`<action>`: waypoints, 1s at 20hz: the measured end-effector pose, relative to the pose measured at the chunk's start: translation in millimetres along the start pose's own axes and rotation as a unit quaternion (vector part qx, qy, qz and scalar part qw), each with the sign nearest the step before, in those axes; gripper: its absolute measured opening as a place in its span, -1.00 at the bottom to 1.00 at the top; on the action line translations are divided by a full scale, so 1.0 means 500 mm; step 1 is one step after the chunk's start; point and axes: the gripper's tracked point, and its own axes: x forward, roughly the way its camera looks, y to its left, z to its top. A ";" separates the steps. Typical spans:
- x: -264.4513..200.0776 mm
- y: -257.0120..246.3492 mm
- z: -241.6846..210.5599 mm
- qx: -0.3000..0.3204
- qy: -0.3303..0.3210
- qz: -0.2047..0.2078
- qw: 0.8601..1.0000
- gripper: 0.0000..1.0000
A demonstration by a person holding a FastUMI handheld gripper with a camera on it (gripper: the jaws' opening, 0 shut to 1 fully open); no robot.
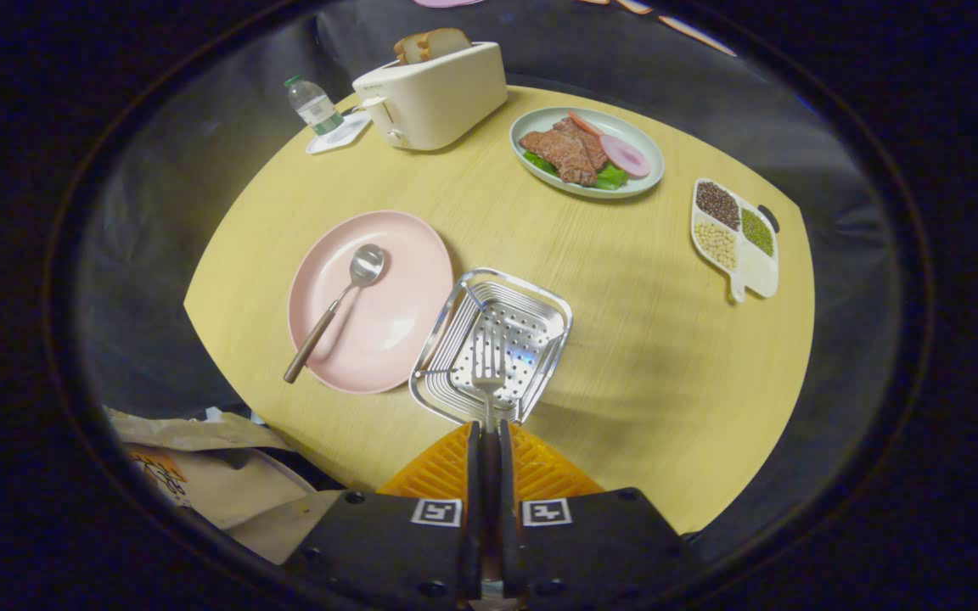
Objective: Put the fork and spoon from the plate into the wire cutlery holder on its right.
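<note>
My gripper is shut on the fork, whose tines stick out ahead of the fingers and hang over the near part of the wire cutlery holder. The holder is a shiny perforated metal basket standing on the wooden table just right of the pink plate. On that plate lies the spoon, bowl pointing away, its brown handle reaching over the plate's near left rim.
Beyond the plate stand a cream toaster with bread and a small water bottle. A green plate of meat and vegetables and a divided dish of beans sit far right. Bags lie below the table's near left edge.
</note>
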 end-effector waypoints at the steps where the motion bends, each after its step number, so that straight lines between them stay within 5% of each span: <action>1: -0.003 0.000 0.006 0.004 -0.002 -0.002 1.000 -0.67; 4: -0.005 0.003 0.026 0.013 -0.020 -0.008 1.000 -0.70; 8: -0.026 0.022 0.078 0.031 -0.099 -0.018 0.994 0.13; 12: -0.056 0.065 0.144 0.056 -0.223 -0.035 0.973 0.96; 20: -0.045 0.189 0.156 0.103 -0.355 -0.062 0.927 0.95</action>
